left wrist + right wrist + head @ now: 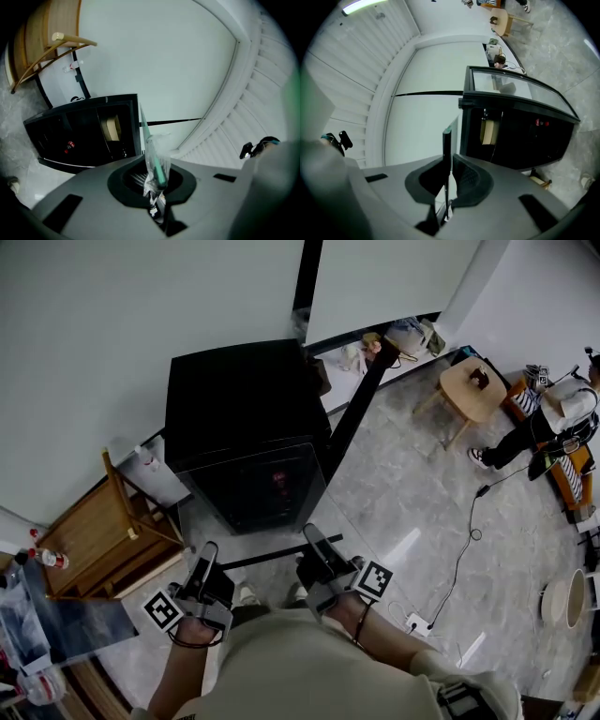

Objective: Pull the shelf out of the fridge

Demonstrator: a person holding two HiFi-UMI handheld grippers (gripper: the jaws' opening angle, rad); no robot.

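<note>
The black fridge [246, 418] stands on the floor ahead of me, its interior dark, with a red item inside. A thin glass shelf [270, 560] hangs in the air in front of it, held between my two grippers. My left gripper [208, 557] is shut on the shelf's left edge, which appears as a greenish glass edge [153, 152] with clear trim running between the jaws. My right gripper [315, 538] is shut on the right edge, a dark edge-on pane [447, 147]. The fridge [84, 136] [515, 136] shows beyond the shelf in both gripper views.
The fridge's glass door [520, 89] stands open to the right. A wooden chair [103, 535] and a bottle [52, 559] are at the left. A round wooden table [473, 390], a seated person [544, 423] and a floor cable [464, 549] lie to the right.
</note>
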